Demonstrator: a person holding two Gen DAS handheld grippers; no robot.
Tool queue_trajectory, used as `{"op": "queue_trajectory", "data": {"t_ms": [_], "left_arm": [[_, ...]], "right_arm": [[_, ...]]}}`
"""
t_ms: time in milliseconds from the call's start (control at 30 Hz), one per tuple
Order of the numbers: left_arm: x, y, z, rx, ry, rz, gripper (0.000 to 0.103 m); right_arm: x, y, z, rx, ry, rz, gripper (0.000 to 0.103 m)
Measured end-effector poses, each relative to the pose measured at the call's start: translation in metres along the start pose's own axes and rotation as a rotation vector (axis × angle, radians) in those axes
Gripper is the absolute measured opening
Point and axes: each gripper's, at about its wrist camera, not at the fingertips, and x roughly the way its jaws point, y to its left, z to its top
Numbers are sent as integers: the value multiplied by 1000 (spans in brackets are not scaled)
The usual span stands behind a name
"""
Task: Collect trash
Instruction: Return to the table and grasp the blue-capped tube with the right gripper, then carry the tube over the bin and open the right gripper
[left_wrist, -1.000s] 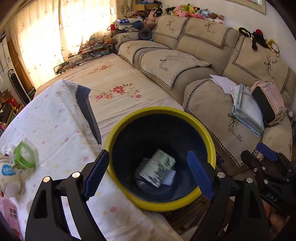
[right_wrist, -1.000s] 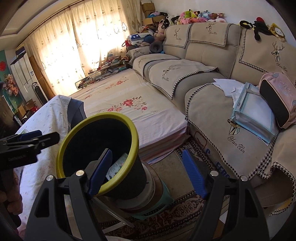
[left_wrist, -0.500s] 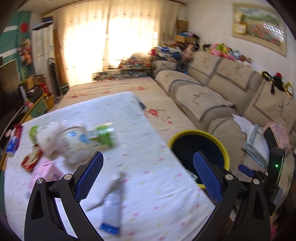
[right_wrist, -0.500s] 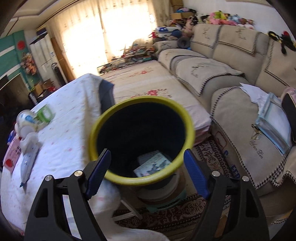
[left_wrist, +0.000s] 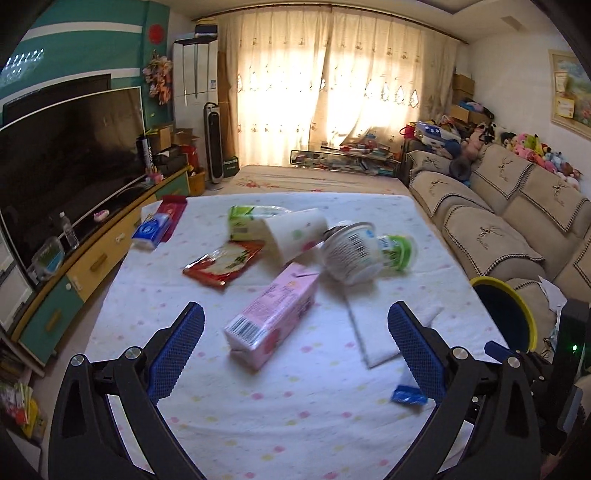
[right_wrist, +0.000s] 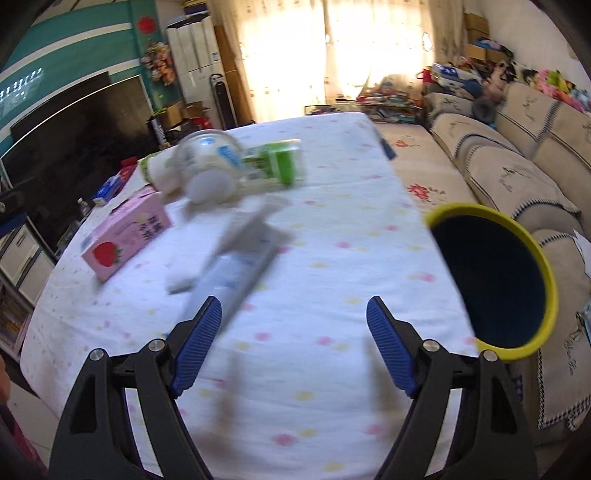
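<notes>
The left gripper (left_wrist: 295, 347) hovers over the dotted white tablecloth (left_wrist: 295, 424), fingers spread wide with nothing clamped; the right gripper (right_wrist: 293, 347) likewise has its fingers apart and empty. Just beyond the left gripper lies a pink strawberry-milk carton (left_wrist: 273, 319), with a blurred white tube (right_wrist: 236, 258) to its right; farther off sit a red snack wrapper (left_wrist: 223, 264), a tipped paper cup (left_wrist: 295, 236) and a yoghurt tub (left_wrist: 351, 254). The yellow-rimmed bin (right_wrist: 495, 280) stands off the table's right edge.
</notes>
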Motion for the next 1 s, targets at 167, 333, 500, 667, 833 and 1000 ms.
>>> {"op": "queue_trajectory", "data": {"t_ms": [167, 333, 500, 667, 833, 1000], "left_arm": [[9, 26, -14, -38, 21, -31, 98], [11, 39, -23, -64, 26, -45, 98], [16, 46, -27, -84, 35, -47, 98], [19, 43, -31, -85, 48, -42, 98], [22, 37, -33, -74, 55, -37, 98], [27, 31, -35, -64, 65, -28, 98]], "right_arm": [[25, 39, 5, -33, 52, -15, 77], [42, 49, 4, -46, 96, -66, 71], [44, 47, 7, -47, 97, -82, 56], [38, 38, 3, -51, 94, -73, 38], [29, 19, -4, -47, 85, -89, 33], [15, -10, -10, 5, 78, -109, 30]]}}
